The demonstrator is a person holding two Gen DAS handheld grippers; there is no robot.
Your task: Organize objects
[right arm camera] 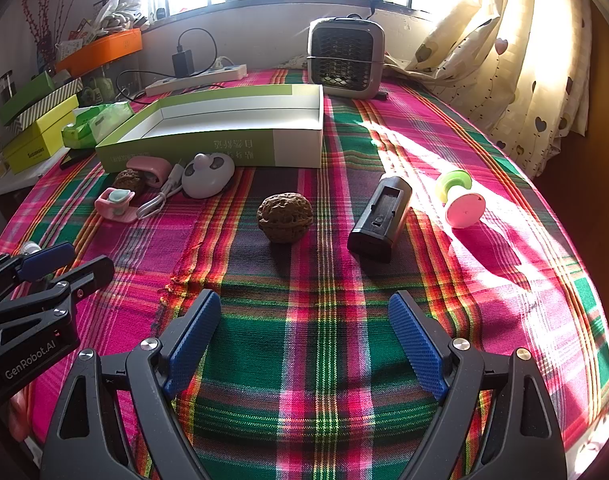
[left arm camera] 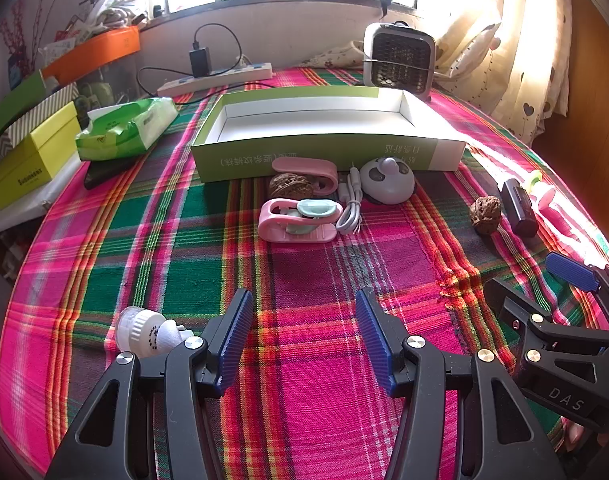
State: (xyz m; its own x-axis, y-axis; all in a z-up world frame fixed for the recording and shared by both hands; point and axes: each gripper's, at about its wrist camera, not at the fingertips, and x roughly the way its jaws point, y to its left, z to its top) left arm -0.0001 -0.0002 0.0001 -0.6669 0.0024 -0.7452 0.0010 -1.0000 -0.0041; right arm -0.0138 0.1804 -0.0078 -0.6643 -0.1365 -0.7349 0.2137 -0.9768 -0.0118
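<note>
Left gripper (left arm camera: 304, 336) fingers spread wide, empty, above plaid-covered worktop (left arm camera: 312, 264). Right gripper (right arm camera: 304, 340) fingers likewise apart, nothing between. Open green box (left arm camera: 324, 132) empty, far side. Just before it: pink clips (left arm camera: 296, 220), walnut (left arm camera: 290, 186), white cable (left arm camera: 350, 208), panda gadget (left arm camera: 388, 180). Second walnut (right arm camera: 284, 216), black battery (right arm camera: 380, 216), pink-green spool (right arm camera: 460, 198) lie apart, ahead of right gripper.

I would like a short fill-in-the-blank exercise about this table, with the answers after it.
1. The green box holds ____.
2. Both the left gripper and the right gripper are ____.
3. Between the lone walnut and the pink and green roller lies a ____ case.

Answers: nothing; open; black
</note>
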